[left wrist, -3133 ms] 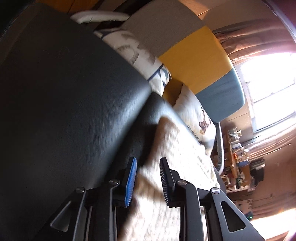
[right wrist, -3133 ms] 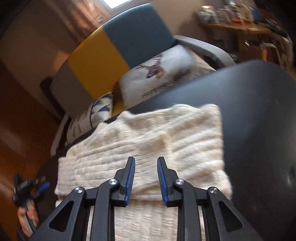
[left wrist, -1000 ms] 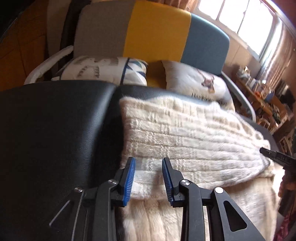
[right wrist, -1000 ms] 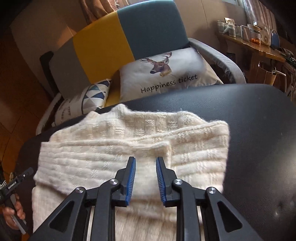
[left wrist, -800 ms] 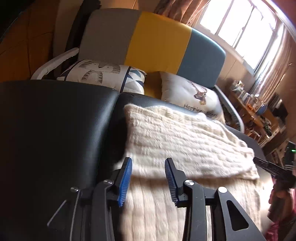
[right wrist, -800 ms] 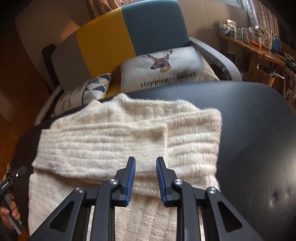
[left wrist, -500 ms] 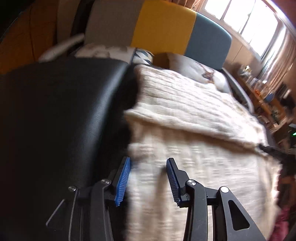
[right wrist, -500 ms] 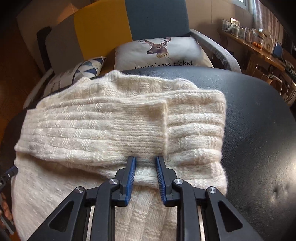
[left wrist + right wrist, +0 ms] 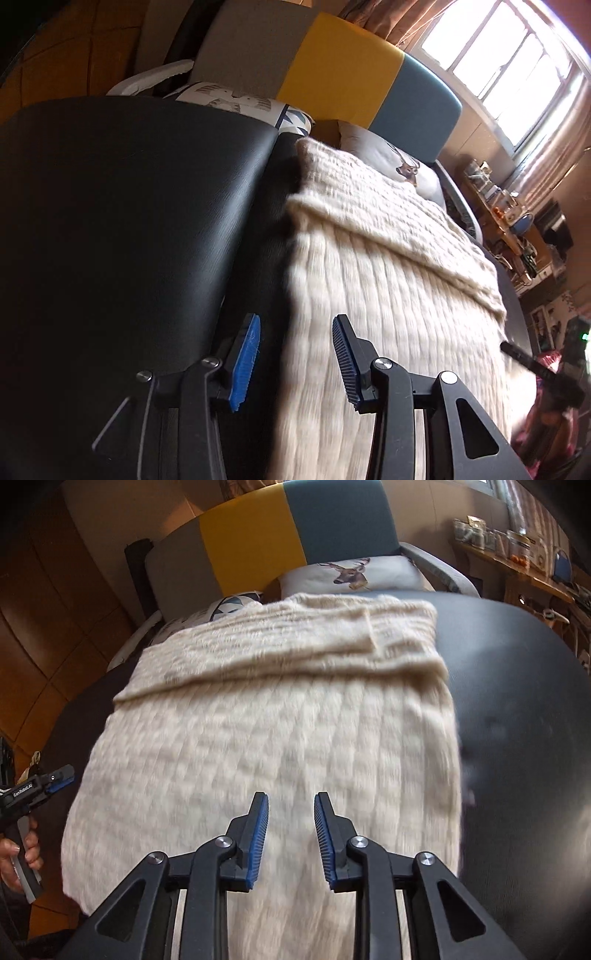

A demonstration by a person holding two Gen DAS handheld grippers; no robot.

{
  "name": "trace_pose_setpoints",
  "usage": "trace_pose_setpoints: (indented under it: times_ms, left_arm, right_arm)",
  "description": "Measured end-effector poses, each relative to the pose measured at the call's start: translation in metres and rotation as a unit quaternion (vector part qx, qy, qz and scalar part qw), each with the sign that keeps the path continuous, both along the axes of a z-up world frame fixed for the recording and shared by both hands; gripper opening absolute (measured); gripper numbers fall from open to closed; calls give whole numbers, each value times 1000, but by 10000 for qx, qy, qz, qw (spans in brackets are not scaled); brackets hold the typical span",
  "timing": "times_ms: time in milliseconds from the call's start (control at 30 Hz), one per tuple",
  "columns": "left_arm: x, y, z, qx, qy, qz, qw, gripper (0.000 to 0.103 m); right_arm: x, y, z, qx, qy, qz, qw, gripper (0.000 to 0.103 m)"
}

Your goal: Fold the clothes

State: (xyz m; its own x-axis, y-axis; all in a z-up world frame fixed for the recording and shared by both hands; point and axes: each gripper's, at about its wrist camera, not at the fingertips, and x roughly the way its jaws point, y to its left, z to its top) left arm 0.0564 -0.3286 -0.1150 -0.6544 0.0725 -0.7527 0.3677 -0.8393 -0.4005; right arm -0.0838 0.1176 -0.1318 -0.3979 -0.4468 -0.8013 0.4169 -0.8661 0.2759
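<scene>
My left gripper and right gripper hang part open, fingers empty, over the sweater; next I grab its near edge.

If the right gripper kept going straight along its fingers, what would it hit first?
Most likely the cream knit sweater: the right gripper, jaws open and empty, points down at its flat lower part. Blur makes depth uncertain.

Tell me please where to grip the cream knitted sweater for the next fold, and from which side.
Probably the sweater at its near hem corners, coming from the near edge: the far part is already folded over, and the near part lies flat on the black cushion.
</scene>
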Motion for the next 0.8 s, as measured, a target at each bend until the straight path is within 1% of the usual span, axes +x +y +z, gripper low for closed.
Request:
trace_pose_setpoints:
  times_ms: [133, 200, 267, 333, 433, 500, 633, 700, 733, 800]
  left_arm:
    - [39, 6, 2, -74, 23, -22, 10000, 42]
    - [56, 9, 1, -18, 13, -124, 9999, 42]
    - [71, 13, -2, 133, 27, -299, 9995, 42]
    - [82, 19, -5, 238, 49, -527, 9983, 42]
    - [92, 31, -12, 352, -20, -823, 9960, 42]
    - [96, 37, -18, 385, -109, -891, 9952, 42]
    - [103, 36, -20, 548, -14, -901, 9944, 42]
    - [106, 33, -22, 723, 24, -902, 9933, 42]
    - [107, 32, -22, 824, 54, -892, 9926, 43]
    - [107, 30, -24, 1002, 158, -865, 9911, 47]
  right_arm:
    - [26, 21, -8, -171, -192, -156, 9995, 25]
    - [34, 28, -13, -302, -292, -199, 9989, 26]
    - [39, 35, -16, -506, -349, -231, 9978, 26]
    - [41, 39, -18, -677, -420, -295, 9964, 26]
    - [42, 48, -15, -888, -540, -339, 9940, 26]
    - [44, 62, -11, -1135, -604, -421, 9908, 27]
    - [54, 106, -5, -1722, -672, -717, 9801, 33]
    - [59, 136, -10, -2026, -855, -971, 9707, 38]
    - [62, 150, -14, -2158, -944, -1113, 9655, 41]
    - [66, 176, -22, -2429, -1112, -1368, 9539, 44]
